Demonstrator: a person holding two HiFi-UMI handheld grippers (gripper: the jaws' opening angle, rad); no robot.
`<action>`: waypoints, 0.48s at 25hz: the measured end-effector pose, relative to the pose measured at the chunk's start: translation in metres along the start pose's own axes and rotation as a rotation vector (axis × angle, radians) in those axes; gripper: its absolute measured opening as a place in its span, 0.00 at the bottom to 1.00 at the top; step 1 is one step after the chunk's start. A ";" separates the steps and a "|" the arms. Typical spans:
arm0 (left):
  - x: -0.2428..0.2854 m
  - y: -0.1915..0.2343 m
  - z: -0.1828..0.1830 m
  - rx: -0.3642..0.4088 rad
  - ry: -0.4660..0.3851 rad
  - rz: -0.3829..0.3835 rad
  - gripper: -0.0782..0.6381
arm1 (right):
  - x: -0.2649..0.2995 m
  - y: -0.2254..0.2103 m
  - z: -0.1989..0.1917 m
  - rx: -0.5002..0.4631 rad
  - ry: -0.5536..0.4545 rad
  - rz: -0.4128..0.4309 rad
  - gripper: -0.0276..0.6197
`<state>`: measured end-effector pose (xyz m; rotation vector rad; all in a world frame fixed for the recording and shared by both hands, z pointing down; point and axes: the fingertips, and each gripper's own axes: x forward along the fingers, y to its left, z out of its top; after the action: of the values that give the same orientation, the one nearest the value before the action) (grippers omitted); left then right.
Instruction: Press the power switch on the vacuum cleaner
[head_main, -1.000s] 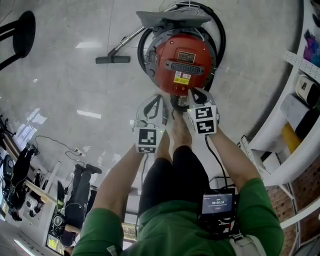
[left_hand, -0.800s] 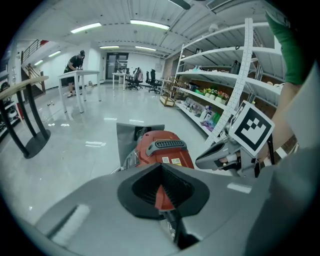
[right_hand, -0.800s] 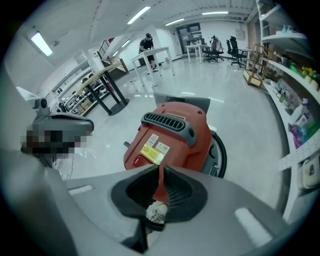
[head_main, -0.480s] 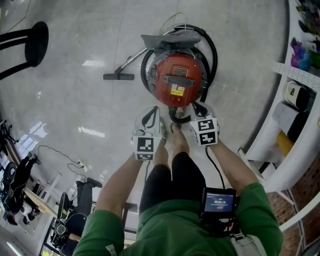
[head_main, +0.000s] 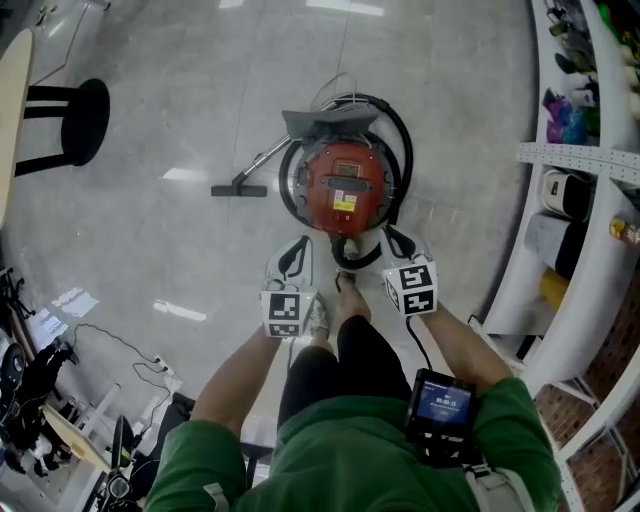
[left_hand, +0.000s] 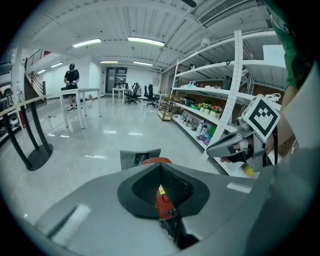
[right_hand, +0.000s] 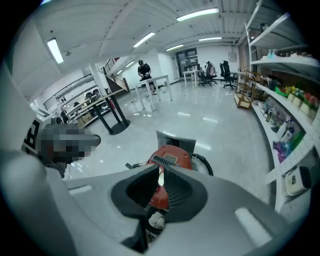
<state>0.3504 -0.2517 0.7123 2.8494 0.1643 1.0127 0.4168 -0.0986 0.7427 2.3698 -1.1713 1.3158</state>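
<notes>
You've pulled back! The left gripper (head_main: 296, 245) and right gripper (head_main: 394, 240) have lifted clear, jaws pressed together on nothing. The red vacuum cleaner (head_main: 343, 180) sits just beyond them, so the switch press looks finished.

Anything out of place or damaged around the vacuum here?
Nothing stands out. The red vacuum cleaner sits on the floor, hose looped round it, floor nozzle lying flat beside it.
</notes>
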 end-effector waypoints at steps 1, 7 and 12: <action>-0.009 0.000 0.004 -0.002 -0.011 0.002 0.12 | -0.010 0.003 0.004 0.006 -0.015 -0.007 0.07; -0.069 0.001 0.034 -0.014 -0.092 0.012 0.12 | -0.073 0.030 0.031 -0.011 -0.115 -0.032 0.07; -0.122 -0.001 0.053 -0.027 -0.159 0.023 0.12 | -0.125 0.056 0.046 -0.022 -0.183 -0.046 0.07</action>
<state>0.2899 -0.2714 0.5951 2.8972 0.1027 0.7812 0.3695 -0.0903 0.6062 2.5295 -1.1633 1.0846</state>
